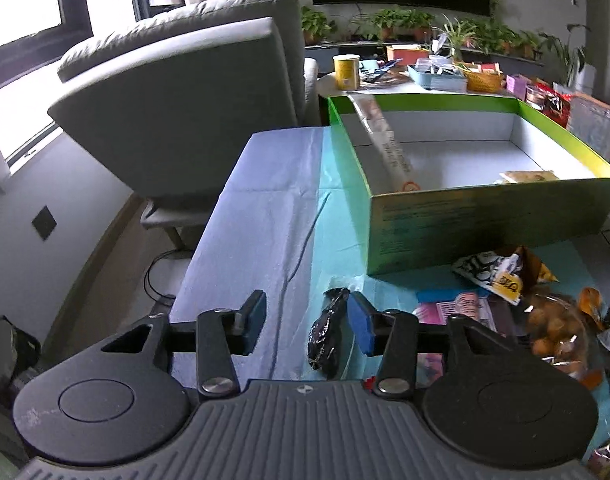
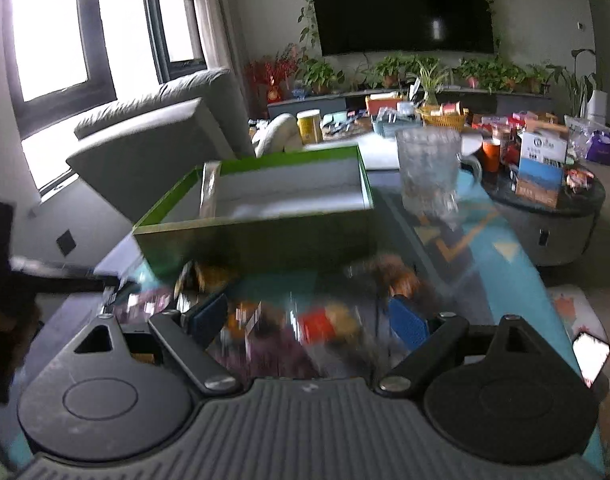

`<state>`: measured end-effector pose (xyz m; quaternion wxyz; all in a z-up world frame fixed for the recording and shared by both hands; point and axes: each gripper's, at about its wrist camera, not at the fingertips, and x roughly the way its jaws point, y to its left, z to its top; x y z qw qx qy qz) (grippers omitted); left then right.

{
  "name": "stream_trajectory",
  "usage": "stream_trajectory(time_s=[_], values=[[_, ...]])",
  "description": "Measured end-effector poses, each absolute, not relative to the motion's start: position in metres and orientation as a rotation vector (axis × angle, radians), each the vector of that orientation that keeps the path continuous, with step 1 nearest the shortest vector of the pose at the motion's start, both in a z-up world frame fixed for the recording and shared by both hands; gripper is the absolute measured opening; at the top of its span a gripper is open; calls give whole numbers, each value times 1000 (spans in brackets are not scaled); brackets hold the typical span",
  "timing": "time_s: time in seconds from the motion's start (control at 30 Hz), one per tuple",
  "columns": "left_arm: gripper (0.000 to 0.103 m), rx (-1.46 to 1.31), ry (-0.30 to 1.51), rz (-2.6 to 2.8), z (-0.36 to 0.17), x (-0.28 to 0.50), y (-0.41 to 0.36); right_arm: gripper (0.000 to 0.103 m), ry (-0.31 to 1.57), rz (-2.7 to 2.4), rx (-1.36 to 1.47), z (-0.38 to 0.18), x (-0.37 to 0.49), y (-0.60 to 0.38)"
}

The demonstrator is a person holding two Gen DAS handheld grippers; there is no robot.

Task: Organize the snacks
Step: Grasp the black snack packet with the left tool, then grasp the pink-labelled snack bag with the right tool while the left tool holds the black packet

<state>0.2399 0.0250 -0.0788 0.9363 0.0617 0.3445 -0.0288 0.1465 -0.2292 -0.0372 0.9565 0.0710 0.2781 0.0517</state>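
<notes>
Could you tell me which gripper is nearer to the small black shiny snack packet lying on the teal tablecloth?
Left. The left gripper has the black packet just inside its right finger; the right gripper is over blurred snacks, that packet not identifiable there.

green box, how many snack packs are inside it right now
2 show in the green box: a long clear pack leaning against its left wall, and a flat tan pack on the floor by the near wall. That wall may hide more.
</notes>
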Motion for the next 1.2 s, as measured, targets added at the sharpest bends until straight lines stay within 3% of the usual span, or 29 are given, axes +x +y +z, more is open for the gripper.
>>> stream_trajectory(time_s=[0.27, 0.3, 0.33, 0.43, 1.2], values=[[49, 104, 718, -57, -96, 243, 29, 46, 680, 122, 160, -66, 125, -228], [43, 90, 716, -65, -96, 242, 31, 46, 681, 128, 168, -66, 125, -227], [26, 59, 718, -88, -96, 241, 35, 46, 677, 139, 171, -66, 121, -226], [21, 8, 726, -109, -94, 239, 40, 46, 653, 192, 144, -61, 118, -215], [20, -7, 609, -131, -62, 188, 47, 46, 633, 221, 36, -65, 140, -189]])
